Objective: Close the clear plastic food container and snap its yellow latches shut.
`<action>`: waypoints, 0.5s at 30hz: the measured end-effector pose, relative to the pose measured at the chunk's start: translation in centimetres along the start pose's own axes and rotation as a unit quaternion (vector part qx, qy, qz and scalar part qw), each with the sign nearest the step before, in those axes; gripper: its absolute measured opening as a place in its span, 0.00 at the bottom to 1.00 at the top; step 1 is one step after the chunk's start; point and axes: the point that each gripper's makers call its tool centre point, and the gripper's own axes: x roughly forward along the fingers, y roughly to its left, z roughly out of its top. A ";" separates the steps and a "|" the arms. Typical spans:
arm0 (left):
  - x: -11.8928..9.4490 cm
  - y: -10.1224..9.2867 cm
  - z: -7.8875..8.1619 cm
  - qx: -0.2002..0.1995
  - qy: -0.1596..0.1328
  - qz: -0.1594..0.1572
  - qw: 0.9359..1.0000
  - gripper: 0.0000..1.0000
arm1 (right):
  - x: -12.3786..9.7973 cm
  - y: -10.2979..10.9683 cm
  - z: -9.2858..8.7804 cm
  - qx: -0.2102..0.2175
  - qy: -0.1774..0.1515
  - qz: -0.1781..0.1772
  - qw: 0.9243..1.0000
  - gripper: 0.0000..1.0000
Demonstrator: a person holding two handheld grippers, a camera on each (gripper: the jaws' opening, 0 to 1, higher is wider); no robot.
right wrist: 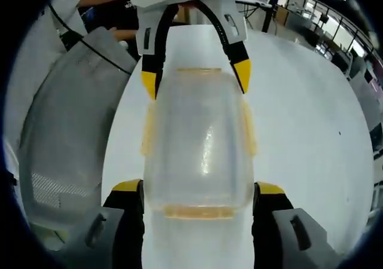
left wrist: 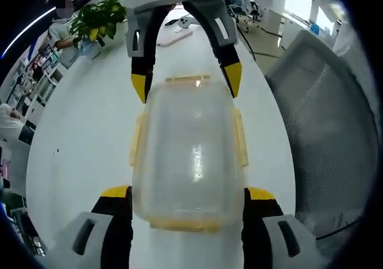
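A clear plastic container (left wrist: 188, 149) with its lid on lies lengthwise on the white table (left wrist: 84, 131). Yellow latches (left wrist: 137, 140) flare out along its long sides, and another runs along its near end. My left gripper (left wrist: 187, 192) is open, its yellow-tipped jaws straddling the near end close against the walls. My right gripper (left wrist: 185, 82) faces it from the far end, also open, with a tip at each far corner. In the right gripper view the same container (right wrist: 200, 149) sits between my right gripper (right wrist: 200, 188) and my left gripper (right wrist: 196, 78).
A grey mesh chair (left wrist: 323, 131) stands beside the table, also seen as the chair (right wrist: 66, 131) in the right gripper view. A potted plant (left wrist: 99, 18) and small items (left wrist: 179, 36) sit at the table's far end. A person's sleeve (right wrist: 72, 6) shows behind the left gripper.
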 end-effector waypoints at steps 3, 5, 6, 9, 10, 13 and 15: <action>0.1 0.0 0.0 -0.001 0.000 -0.003 1.000 0.73 | 0.0 0.0 0.0 0.000 0.001 0.001 1.000 0.71; 0.1 0.0 0.0 -0.002 -0.001 -0.004 1.000 0.73 | 0.1 0.0 0.0 0.000 0.003 0.003 1.000 0.71; 0.1 0.0 0.0 -0.002 -0.001 -0.005 1.000 0.74 | 0.1 0.0 0.0 -0.001 0.004 0.004 1.000 0.71; 0.2 0.0 -0.1 -0.003 -0.002 -0.009 1.000 0.74 | 0.2 0.0 0.0 -0.001 0.004 0.007 1.000 0.71; 0.2 0.1 -0.1 -0.003 -0.002 -0.008 1.000 0.74 | 0.2 -0.1 0.0 -0.002 0.004 0.006 1.000 0.71; 0.2 0.4 -0.2 -0.003 -0.002 -0.007 1.000 0.74 | 0.2 -0.4 0.1 -0.001 0.003 0.005 1.000 0.71; 0.2 0.7 -0.3 -0.002 0.000 -0.007 1.000 0.74 | 0.2 -0.7 0.2 -0.001 0.004 0.005 1.000 0.71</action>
